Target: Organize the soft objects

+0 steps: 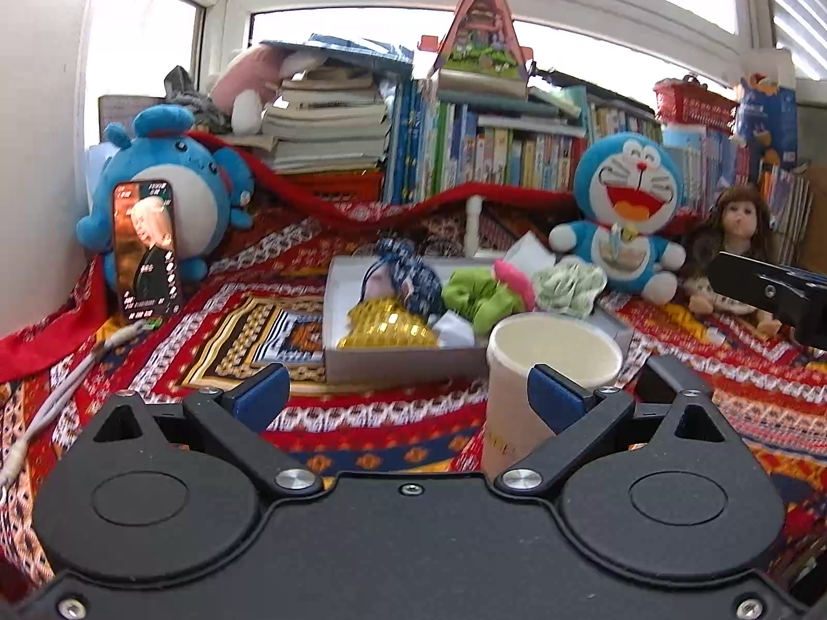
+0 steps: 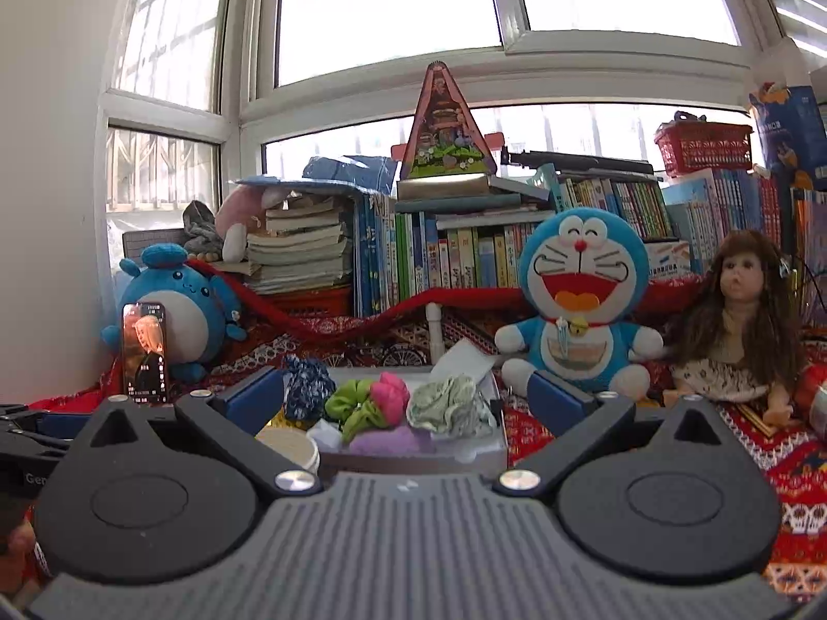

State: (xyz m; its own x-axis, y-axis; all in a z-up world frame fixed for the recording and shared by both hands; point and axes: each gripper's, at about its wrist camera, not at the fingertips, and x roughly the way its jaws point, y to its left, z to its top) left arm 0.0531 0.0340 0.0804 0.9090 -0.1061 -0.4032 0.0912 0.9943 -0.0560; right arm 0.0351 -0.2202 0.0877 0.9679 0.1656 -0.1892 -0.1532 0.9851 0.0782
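Soft objects: a heap of fabric scrunchies lies in a shallow white box near the middle of the patterned cloth.
Gold scrunchie: at the box's near edge in the left wrist view.
Dark blue patterned scrunchie: behind the gold one, towards the back of the box.
Green scrunchie: mid-box, touching the pink scrunchie on its right.
Pale green scrunchie: at the right end of the box, beside the pink one.
Purple piece: low in the box, in front of the green and pink scrunchies; what it is cannot be told.
Paper cup: upright, just in front of the box's right corner, inside looks bare.
Left gripper: jaws spread wide, holding nothing; its right finger overlaps the cup in view, contact cannot be told.
Right gripper: jaws spread wide and holding nothing, the box seen between the fingers.
Doraemon plush: sitting to the right behind the box.
Doll: seated just right of the Doraemon plush.
Round blue plush: far left, with a lit phone propped upright against it.
Books: stacked and shelved along the window behind.
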